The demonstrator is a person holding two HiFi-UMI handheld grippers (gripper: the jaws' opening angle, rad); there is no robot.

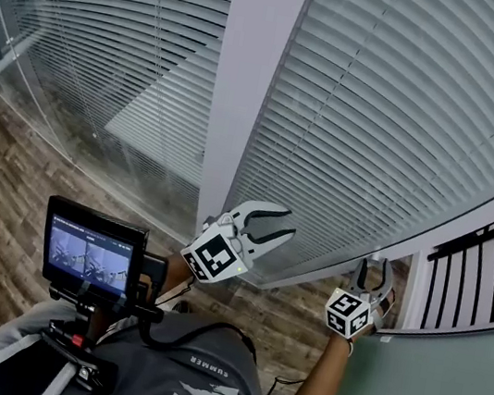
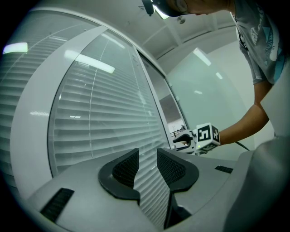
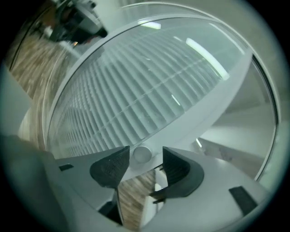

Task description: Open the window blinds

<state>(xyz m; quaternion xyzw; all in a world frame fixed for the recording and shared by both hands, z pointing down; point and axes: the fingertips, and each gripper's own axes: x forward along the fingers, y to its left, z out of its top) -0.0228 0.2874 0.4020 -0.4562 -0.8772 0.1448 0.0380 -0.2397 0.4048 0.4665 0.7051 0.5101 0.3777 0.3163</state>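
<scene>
**Right gripper sitting around the blind knob, not squeezing it**

So the blinds are hanging fully down across both window panels, slats lying pretty flat and shut, with ceiling lights reflecting off the glass in front of them. A wide white post is splitting the two panels.

The right gripper is hovering down at the bottom right corner of the window, right up against the white frame. In the right gripper view its jaws are standing wide apart and a small round white knob is sitting just ahead, between the two tips. The pads aren't pressing on it, there's daylight on both sides, so it's bracketing the knob and nothing more.

The left gripper is hanging out near the base of the post, well apart from the other one. Its jaws are standing a little apart with nothing in between, just slats showing through the gap in the left gripper view.

Also in the head view: a small monitor is riding on the person's chest rig, wood-look floor is showing below the window, and a dark railing is peeking in outside on the right.
</scene>
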